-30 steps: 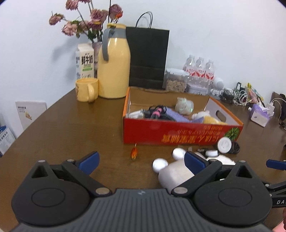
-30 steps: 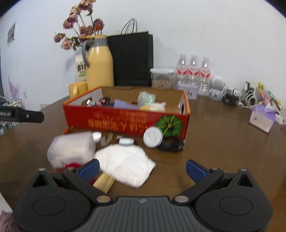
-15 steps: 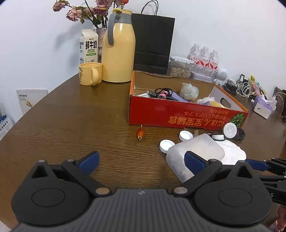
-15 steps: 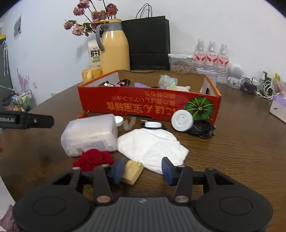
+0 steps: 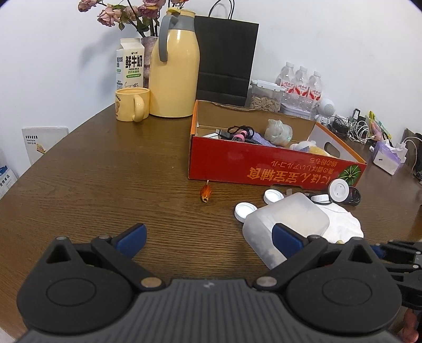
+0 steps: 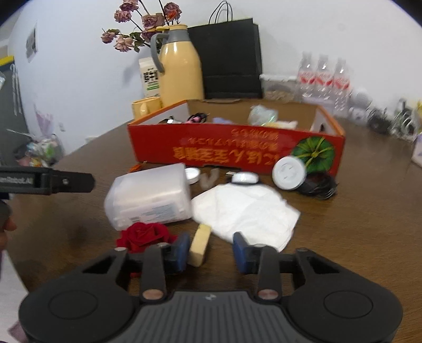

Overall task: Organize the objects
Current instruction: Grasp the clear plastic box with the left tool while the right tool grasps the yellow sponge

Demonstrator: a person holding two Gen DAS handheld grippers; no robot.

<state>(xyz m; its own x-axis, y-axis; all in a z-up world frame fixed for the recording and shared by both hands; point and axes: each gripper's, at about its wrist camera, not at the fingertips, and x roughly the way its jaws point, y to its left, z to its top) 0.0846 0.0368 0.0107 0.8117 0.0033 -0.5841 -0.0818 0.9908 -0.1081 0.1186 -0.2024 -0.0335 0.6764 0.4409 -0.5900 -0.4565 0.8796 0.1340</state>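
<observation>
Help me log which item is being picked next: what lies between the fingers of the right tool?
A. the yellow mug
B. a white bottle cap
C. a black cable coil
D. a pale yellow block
D: in the right wrist view the right tool is closing with the pale yellow block between its fingers, against the left one, beside the red rose and the white cloth.

Home: thermos (image 5: 174, 68), mug (image 5: 132, 104), flowers (image 5: 132, 13)
</observation>
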